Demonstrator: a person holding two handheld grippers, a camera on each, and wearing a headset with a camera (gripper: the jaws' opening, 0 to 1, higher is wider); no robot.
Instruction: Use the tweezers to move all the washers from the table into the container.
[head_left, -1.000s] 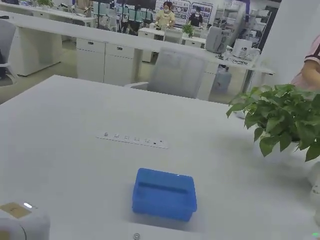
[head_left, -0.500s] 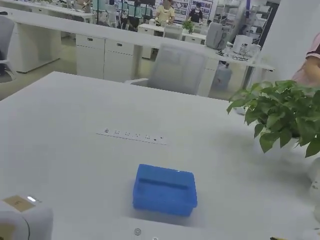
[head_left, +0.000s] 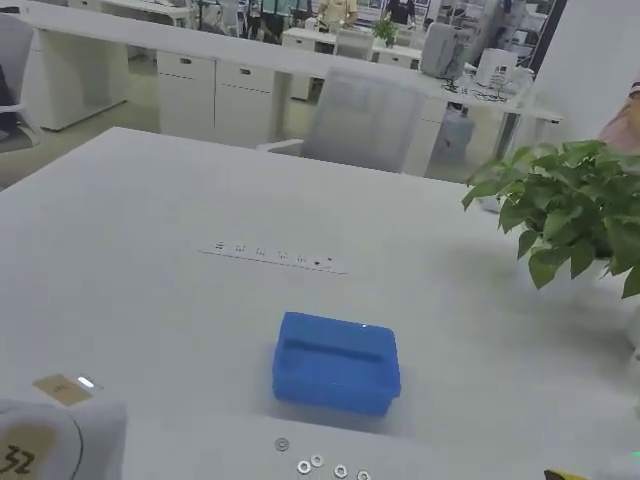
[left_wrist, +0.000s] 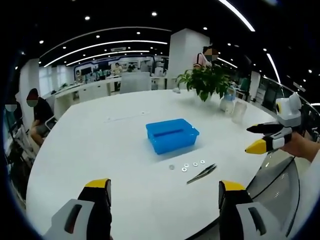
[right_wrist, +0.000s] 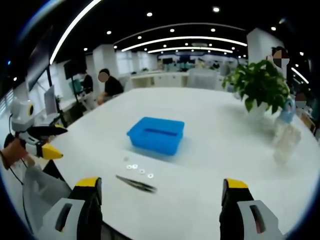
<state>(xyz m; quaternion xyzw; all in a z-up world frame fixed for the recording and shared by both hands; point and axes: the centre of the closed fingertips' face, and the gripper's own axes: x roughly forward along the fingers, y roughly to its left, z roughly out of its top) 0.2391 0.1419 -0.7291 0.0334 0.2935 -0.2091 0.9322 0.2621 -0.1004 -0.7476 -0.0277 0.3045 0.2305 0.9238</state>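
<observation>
A blue open container (head_left: 337, 362) stands on the white table (head_left: 130, 260). Several small metal washers (head_left: 317, 461) lie in a loose row just in front of it, also seen as washers (left_wrist: 187, 165) and washers (right_wrist: 137, 168). The metal tweezers (left_wrist: 201, 173) lie flat on the table beside the washers, nearer the edge, and show as tweezers (right_wrist: 136, 184) too. My left gripper (left_wrist: 164, 186) hovers open and empty at the table edge, short of the tweezers. My right gripper (right_wrist: 162, 184) is open and empty as well, facing the container (right_wrist: 155, 134) from the other side.
A leafy potted plant (head_left: 570, 215) stands at the table's right, with clear bottles (right_wrist: 285, 142) near it. A socket strip (head_left: 275, 257) is set into the table beyond the container. An office chair (head_left: 365, 125) sits at the far edge. People sit at other desks.
The head camera has tilted down, so the container sits higher in the picture and the washers have come into sight at the bottom. Nothing on the table has moved.
</observation>
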